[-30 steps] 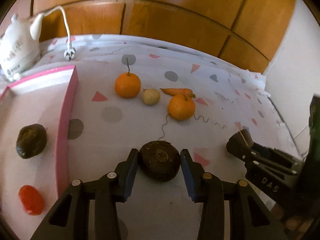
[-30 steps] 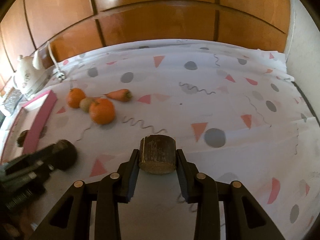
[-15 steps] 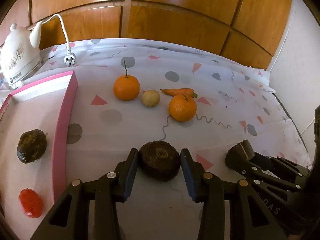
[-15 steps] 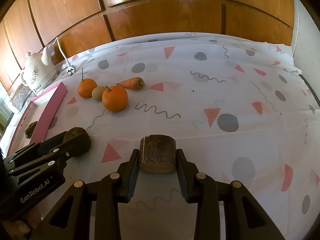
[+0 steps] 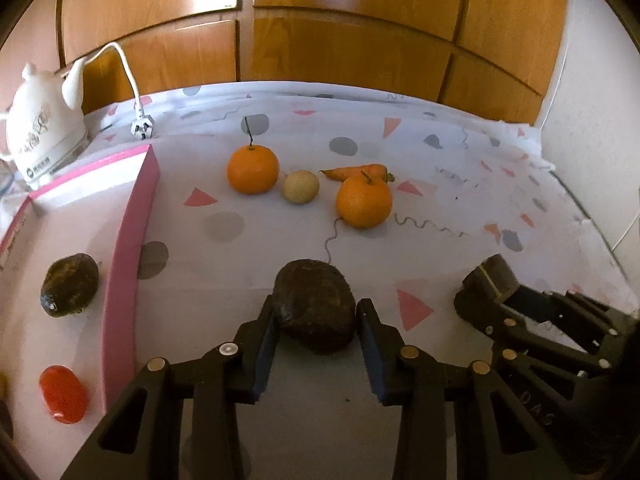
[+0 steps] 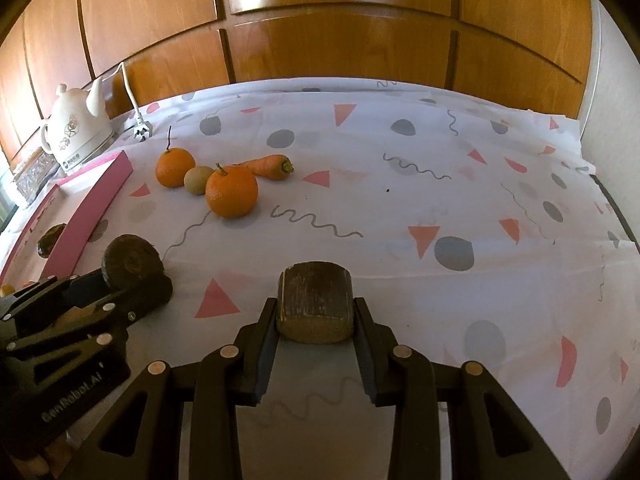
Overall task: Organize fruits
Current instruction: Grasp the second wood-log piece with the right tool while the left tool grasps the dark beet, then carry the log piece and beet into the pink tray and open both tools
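Note:
My left gripper [image 5: 316, 312] is shut on a dark brown round fruit [image 5: 315, 304], held above the patterned cloth; it also shows in the right wrist view [image 6: 132, 260]. My right gripper [image 6: 315, 316] is shut on a brown cut block-shaped piece [image 6: 315, 300], seen in the left wrist view [image 5: 490, 276] at the right. Two oranges [image 5: 253, 169] [image 5: 363, 201], a small pale round fruit [image 5: 301, 186] and a carrot [image 5: 352, 171] lie on the cloth ahead. The pink-rimmed tray [image 5: 132, 216] at left holds a dark fruit [image 5: 69, 284] and a red fruit [image 5: 63, 399].
A white kettle [image 5: 42, 124] with its cord and plug [image 5: 142, 128] stands at the back left. Wooden panels [image 6: 320, 20] line the back and a white wall [image 5: 592, 100] closes the right side. The patterned cloth [image 6: 440, 200] stretches to the right.
Both grippers have lifted and tilted a little with their loads still held; the view now takes in more of the table's far side. The fruits on the cloth have not moved.

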Demonstrator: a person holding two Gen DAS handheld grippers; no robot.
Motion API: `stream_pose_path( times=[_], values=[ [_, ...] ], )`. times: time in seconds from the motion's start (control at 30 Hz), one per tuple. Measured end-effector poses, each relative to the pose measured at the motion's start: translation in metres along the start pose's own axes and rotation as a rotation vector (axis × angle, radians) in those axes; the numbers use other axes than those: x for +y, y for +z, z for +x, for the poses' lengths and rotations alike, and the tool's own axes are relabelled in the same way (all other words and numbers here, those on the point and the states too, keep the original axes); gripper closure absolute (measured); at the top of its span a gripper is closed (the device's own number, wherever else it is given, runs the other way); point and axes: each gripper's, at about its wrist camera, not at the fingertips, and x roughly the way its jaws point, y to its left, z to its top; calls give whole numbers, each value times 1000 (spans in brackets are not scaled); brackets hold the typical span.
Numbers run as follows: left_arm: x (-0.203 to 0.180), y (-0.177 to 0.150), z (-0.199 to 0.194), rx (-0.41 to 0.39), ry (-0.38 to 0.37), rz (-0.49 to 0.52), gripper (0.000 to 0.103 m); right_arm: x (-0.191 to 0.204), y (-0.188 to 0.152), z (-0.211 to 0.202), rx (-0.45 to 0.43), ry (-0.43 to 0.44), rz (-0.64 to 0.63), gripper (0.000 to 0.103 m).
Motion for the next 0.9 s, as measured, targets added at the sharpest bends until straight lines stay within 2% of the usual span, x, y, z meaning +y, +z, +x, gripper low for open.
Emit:
stream_pose_path(
  times=[0.7, 0.9],
  values=[
    [2, -2, 0, -15, -14, -13, 67, -1, -4, -1, -31, 9, 18, 67],
    [5, 1, -12, -23, 0, -25, 67, 0, -4, -2, -32, 4, 14, 67]
  ],
)
